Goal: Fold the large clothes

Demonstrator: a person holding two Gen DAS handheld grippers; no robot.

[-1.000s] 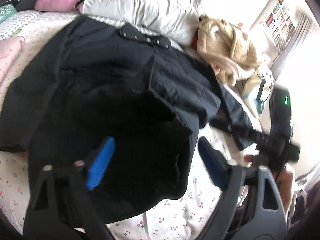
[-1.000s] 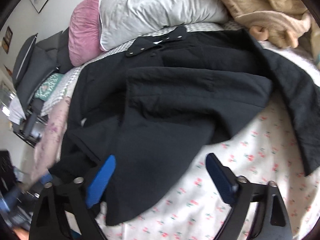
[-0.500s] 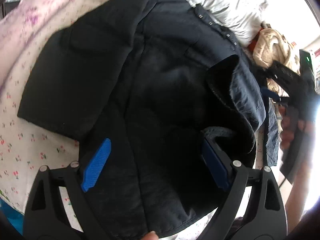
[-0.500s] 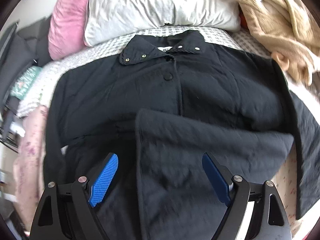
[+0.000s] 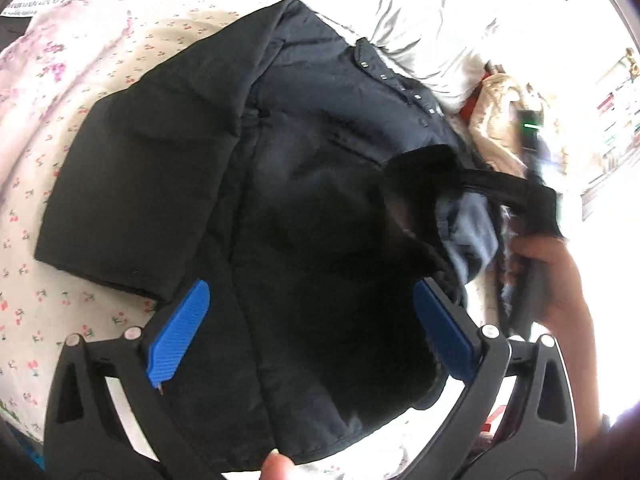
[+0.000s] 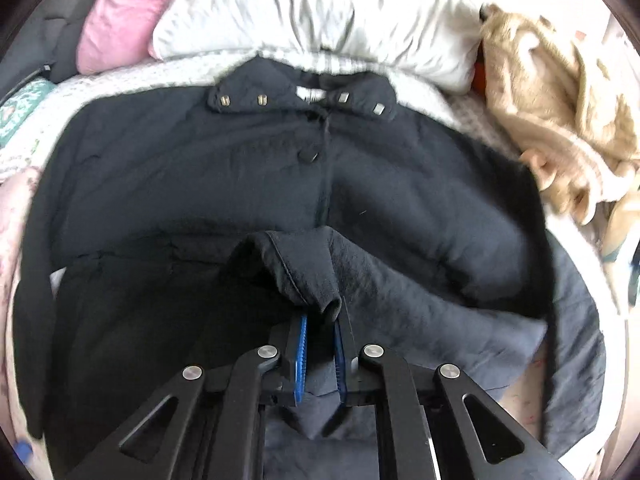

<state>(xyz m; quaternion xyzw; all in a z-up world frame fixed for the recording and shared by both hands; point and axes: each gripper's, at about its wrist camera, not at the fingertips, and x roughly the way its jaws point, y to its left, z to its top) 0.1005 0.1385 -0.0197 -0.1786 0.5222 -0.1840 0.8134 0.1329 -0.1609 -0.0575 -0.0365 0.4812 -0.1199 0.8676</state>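
A black quilted jacket (image 6: pixel 240 184) lies front up on the bed, collar toward the pillows. My right gripper (image 6: pixel 321 320) is shut on a raised fold of the jacket's hem or sleeve end (image 6: pixel 304 276), which bunches up just ahead of the blue pads. In the left wrist view the same jacket (image 5: pixel 280 160) spreads out with one sleeve (image 5: pixel 132 184) lying flat at the left. My left gripper (image 5: pixel 310 292) hovers over the jacket's lower part; its jaws are opening and stand wide, pinching nothing. The right gripper's black finger (image 5: pixel 492 184) reaches into the lifted fold at the right.
A white pillow (image 6: pixel 320 12) and a pink pillow (image 6: pixel 124 12) lie behind the collar. A beige fleece blanket (image 6: pixel 560 120) is heaped at the right. The floral bedsheet (image 5: pixel 60 160) shows left of the jacket. A person's hand (image 5: pixel 560 276) holds the right gripper.
My right gripper has gone from wide open to shut on a fold of the jacket. My left gripper has shifted over the jacket's lower part and its jaws have spread wider.
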